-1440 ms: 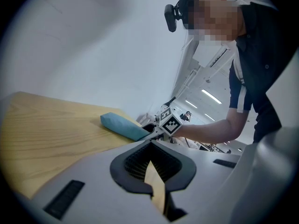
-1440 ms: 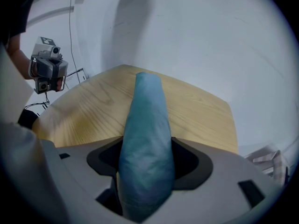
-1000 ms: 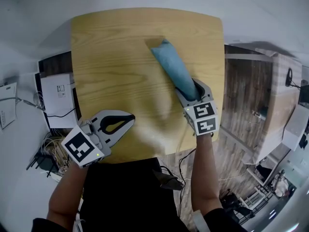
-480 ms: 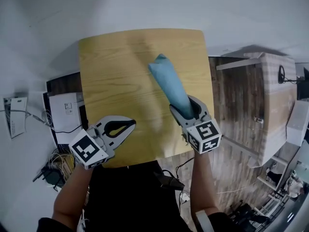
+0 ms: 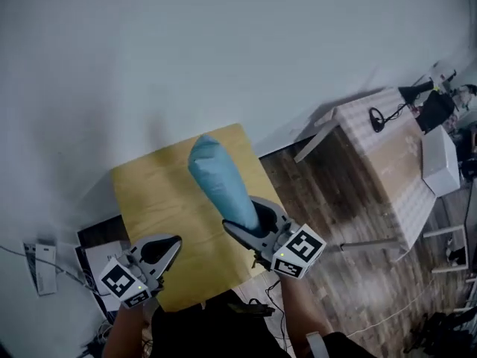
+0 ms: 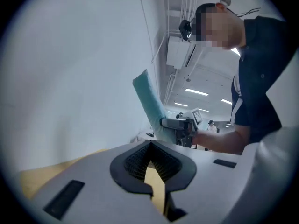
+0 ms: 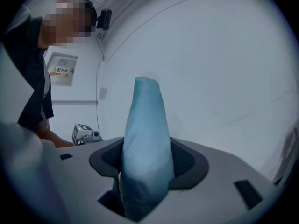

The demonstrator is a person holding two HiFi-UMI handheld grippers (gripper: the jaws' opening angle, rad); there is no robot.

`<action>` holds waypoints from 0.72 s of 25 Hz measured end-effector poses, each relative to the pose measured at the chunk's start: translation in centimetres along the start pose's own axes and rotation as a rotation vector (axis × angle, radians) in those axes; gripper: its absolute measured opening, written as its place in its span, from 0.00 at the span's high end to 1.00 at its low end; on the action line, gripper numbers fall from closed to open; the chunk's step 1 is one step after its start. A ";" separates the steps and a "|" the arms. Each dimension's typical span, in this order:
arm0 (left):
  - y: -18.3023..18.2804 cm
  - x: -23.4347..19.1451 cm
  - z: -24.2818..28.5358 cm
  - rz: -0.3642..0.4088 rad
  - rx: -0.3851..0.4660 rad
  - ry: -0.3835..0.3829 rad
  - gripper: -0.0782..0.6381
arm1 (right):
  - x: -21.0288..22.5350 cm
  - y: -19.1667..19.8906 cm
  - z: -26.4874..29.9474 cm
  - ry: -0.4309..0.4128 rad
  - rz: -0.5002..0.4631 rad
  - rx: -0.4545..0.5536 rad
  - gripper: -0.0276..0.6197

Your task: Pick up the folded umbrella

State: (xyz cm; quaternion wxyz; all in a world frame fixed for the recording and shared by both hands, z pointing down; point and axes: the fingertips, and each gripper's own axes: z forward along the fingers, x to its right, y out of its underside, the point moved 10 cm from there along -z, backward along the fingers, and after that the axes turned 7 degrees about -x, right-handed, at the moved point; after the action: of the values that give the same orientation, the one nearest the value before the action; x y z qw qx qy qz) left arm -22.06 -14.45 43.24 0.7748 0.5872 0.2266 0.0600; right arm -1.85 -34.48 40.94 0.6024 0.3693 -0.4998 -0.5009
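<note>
The folded umbrella is a light blue fabric bundle. My right gripper is shut on its lower end and holds it in the air above the wooden table, its free end pointing up and away. In the right gripper view the umbrella fills the space between the dark pads. My left gripper hovers at the table's near left corner, shut with nothing in it. In the left gripper view its tips meet, and beyond them stand the umbrella and the right gripper.
A white wall fills the upper part of the head view. A second table with cables and gear stands at the right on the dark plank floor. A white box and wires lie on the floor left of the wooden table.
The right gripper has risen with the umbrella, lifting it off the table and tipping its free end upward. The left gripper has risen too, still shut. The head view has swung up toward the wall.
</note>
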 end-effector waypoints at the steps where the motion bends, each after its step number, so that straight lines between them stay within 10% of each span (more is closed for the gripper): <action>1: -0.9 0.5 -0.2 0.013 0.015 0.007 0.87 | -0.5 -0.7 -1.0 -0.017 0.007 0.047 0.54; 18: -6.3 9.7 -3.6 0.181 0.114 0.339 0.88 | -15.5 1.7 -13.7 0.039 0.242 0.450 0.54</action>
State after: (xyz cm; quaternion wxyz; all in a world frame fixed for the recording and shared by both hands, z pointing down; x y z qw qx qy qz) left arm -16.04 -9.73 33.86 0.6824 0.6296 0.3032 0.2145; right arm 11.92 -19.80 35.83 0.5703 0.4412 -0.6274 -0.2941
